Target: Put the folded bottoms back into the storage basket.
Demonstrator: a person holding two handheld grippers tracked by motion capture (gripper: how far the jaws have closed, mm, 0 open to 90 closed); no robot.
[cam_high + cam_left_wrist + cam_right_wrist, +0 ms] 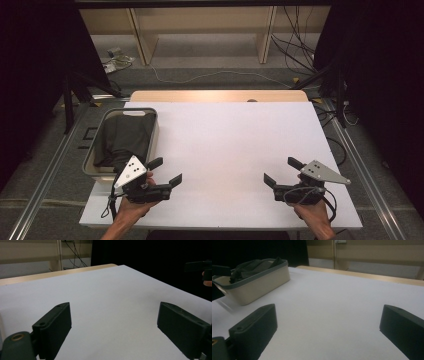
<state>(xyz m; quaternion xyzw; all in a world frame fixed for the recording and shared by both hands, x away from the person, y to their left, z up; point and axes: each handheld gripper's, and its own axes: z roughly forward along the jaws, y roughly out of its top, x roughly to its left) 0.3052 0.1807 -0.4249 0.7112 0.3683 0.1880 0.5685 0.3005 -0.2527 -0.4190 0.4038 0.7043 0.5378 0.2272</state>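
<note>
Both pairs of jaws stand released, with nothing but bare board between them. The left gripper hovers low over the near left part of the white table, just beside the near end of the basket. The right gripper hovers over the near right part, well apart from the basket.

The nearest thing to work on is the dark cloth, which lies bundled inside the cream basket at the left edge of the table; a fold rises slightly above the grey rim, as the right gripper view shows.

Judgement: the cloth looks soft, limp and light, not fragile and unlikely to slip from rubbered pads. It will sag and trail when lifted, and may drag on the rim. The raised fold near the top of the heap appears the best place to pinch. The basket looks light and may shift if the cloth catches.
</note>
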